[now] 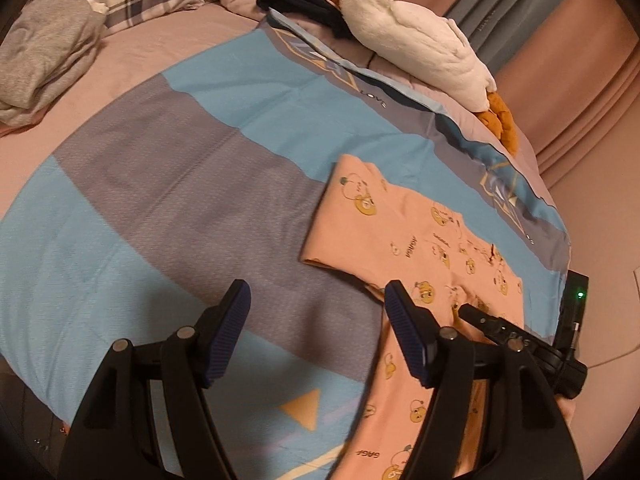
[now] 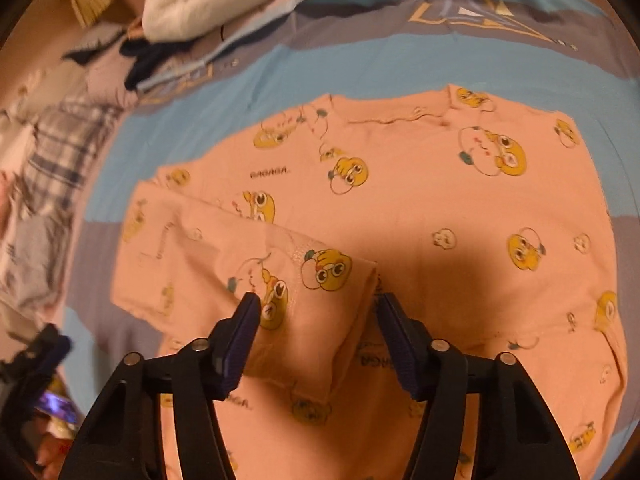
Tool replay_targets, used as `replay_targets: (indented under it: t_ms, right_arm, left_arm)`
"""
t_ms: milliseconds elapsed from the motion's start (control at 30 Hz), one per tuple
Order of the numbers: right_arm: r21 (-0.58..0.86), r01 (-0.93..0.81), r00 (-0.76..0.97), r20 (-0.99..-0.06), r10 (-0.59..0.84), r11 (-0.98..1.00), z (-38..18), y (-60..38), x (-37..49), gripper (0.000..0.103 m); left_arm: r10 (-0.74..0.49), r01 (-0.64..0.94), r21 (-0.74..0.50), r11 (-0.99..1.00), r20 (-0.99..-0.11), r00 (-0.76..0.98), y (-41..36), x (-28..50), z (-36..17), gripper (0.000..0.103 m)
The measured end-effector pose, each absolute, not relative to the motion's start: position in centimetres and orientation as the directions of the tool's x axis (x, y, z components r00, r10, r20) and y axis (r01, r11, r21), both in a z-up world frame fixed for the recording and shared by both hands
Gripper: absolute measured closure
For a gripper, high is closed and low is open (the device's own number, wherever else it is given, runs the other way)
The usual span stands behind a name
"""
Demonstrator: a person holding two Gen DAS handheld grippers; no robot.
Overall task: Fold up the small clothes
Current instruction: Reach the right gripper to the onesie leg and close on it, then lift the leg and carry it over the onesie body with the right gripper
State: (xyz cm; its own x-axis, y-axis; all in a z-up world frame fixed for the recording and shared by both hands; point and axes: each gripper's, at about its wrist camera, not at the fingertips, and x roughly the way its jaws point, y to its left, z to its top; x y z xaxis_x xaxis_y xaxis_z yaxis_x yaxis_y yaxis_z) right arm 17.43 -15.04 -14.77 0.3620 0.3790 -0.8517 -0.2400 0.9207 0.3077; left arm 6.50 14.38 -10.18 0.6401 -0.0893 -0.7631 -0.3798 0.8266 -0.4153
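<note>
The pink shirt (image 2: 420,208) printed "GAGAGA" among yellow cartoon faces lies flat on my bed's blue-grey quilt (image 1: 168,184), which reads "LOVE" near its far edge; its long axis runs left to right in my right view, one sleeve (image 2: 256,280) folded inward. My right jaws (image 2: 316,316) tilt down, open, straddling that sleeve's cuff. My left jaws (image 1: 316,312) hang open above the quilt beside the shirt.

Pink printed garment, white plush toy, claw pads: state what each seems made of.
Pink printed garment: soft matte knit, probably cotton jersey; it creases limply and shows stitched seams.
White plush toy: fluffy synthetic pile, by its fuzzy nap.
Claw pads: dark blue ribbed rubber or soft plastic, on a black hard-plastic frame.
</note>
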Motion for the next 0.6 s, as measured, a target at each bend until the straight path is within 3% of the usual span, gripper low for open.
replay_targets:
  t_ms: [100,167,200,267,300,600]
  right_arm:
    - [0.256,-0.255,0.379,-0.861,0.339,0.933,-14.8,-14.2,17.2,0.047]
    - [0.212,-0.262,0.394,-0.867,0.305,0.941,-14.7,-14.2,17.2,0.067]
    - [0.201,-0.267,0.399,-0.867,0.298,0.943,-14.6,-14.1,17.2,0.07]
    - [0.21,-0.277,0.396,-0.864,0.31,0.938,-14.5,-14.3,17.2,0.088]
    - [0.223,-0.286,0.388,-0.862,0.326,0.932,-14.4,-14.3,17.1,0.092]
    - [0.184,-0.424,0.472,-0.791,0.39,0.887,-7.9,-12.4,16.5,0.094]
  left_arm:
    - [-0.089,-0.386,-0.417,0.823,-0.765,0.638,14.6,6.5,-10.4,0.034]
    - [-0.089,-0.386,-0.418,0.822,-0.765,0.638,14.7,6.4,-10.4,0.033]
    - [-0.09,-0.386,-0.418,0.822,-0.765,0.637,14.8,6.4,-10.4,0.034]
    - [-0.091,-0.386,-0.42,0.821,-0.765,0.637,14.9,6.4,-10.5,0.034]
    - [-0.091,-0.388,-0.419,0.821,-0.767,0.636,14.9,6.4,-10.6,0.033]
    - [-0.094,-0.396,-0.425,0.814,-0.769,0.632,15.4,6.6,-10.9,0.034]
